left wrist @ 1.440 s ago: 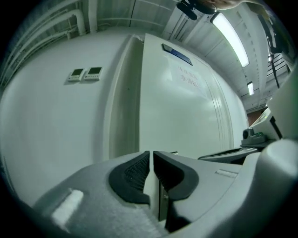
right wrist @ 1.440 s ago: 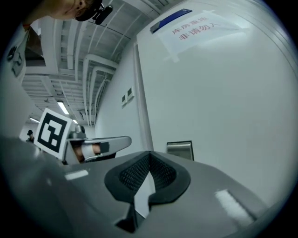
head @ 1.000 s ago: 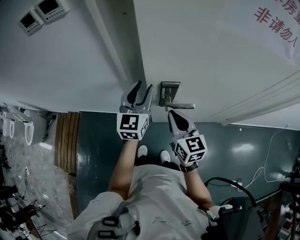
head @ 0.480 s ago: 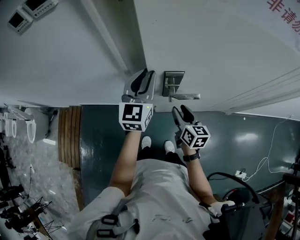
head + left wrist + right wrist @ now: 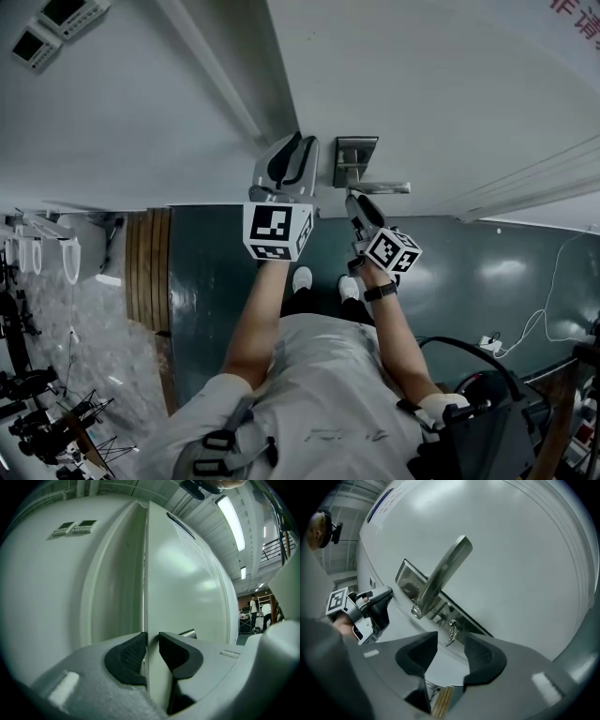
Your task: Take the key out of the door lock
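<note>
A small metal key (image 5: 450,633) sticks out of the lock under the lever handle (image 5: 440,576) on the white door (image 5: 422,84). My right gripper (image 5: 450,649) is right at it, jaws opening. The key hangs between the fingertips and neither pad touches it. In the head view this gripper (image 5: 361,204) sits just below the lock plate (image 5: 354,157). My left gripper (image 5: 295,155) is shut on the door's free edge (image 5: 145,573), one pad on each face. The key is too small to make out in the head view.
The door frame (image 5: 234,94) and a white wall with two small wall panels (image 5: 47,23) lie left of the door. Red print (image 5: 572,7) marks the door's top right. Below are the person's feet (image 5: 302,279), a dark floor, a wooden strip (image 5: 148,272) and cables (image 5: 544,323).
The right gripper has risen to the lock and its jaws have gone from shut to wide apart. The left gripper's jaws have closed onto the door edge.
</note>
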Demonstrator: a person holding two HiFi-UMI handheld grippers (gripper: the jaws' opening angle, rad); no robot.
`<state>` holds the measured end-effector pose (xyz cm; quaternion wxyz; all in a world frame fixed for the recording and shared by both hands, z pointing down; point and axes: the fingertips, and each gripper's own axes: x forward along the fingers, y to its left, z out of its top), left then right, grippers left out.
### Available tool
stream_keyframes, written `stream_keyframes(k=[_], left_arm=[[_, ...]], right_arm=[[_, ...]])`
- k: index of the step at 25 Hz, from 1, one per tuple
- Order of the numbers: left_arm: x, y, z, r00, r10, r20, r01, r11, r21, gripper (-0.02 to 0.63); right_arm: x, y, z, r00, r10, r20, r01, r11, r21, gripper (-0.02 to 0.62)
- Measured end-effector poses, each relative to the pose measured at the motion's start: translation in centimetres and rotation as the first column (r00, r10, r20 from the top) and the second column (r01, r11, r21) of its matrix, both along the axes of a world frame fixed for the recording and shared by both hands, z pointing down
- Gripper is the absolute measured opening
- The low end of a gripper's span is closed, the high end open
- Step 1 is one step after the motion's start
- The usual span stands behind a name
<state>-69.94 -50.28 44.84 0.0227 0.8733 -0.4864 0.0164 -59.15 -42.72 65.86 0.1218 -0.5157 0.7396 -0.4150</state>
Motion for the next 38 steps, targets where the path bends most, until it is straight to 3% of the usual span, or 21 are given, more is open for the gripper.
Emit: stream_keyframes(k=[5,10,18,20,24,29,38], left_arm=[[0.1,0.0,0.1,1.000,0.003,0.007,-0.003,1.000,-0.008,0.091],[0.0,0.0,0.1,1.000,-0.005,-0.007,0.005,1.000,-0.016,0.091],[0.1,-0.1,0.1,0.998,-0.042,0.039,0.042,0.999,-0.013,0.094],[0.1,-0.2,0.0,0.998,-0.053,0.044,0.054,0.998,-0.012,0.094],[0.0,0.1,0.0,0.995,-0.084,0.049,0.084,0.996,-0.010,0.095],[0.0,0.2,0.2,0.992,-0.116,0.057,0.117,0.993,-0.007,0.097],[0.0,0.0,0.0,0.988,-0.142,0.062,0.144,0.989,-0.020,0.096]], right_arm=[[-0.5,-0.8,0.3,0.997,0.013,0.076,-0.012,1.000,-0.025,0.071],[-0.7,-0.6,0.4,0.961,0.050,0.273,-0.040,0.998,-0.044,0.043],[-0.5,-0.4,0.3,0.931,0.060,0.361,-0.039,0.997,-0.064,0.034],[-0.3,-0.3,0.4,0.908,0.073,0.413,-0.044,0.996,-0.081,0.031],[-0.2,0.2,0.8,0.816,0.134,0.562,-0.073,0.989,-0.130,0.023],[-0.2,0.4,1.0,0.773,0.143,0.618,-0.050,0.985,-0.166,0.021],[-0.7,3.3,1.1,0.763,0.117,0.636,-0.034,0.989,-0.141,0.021]])
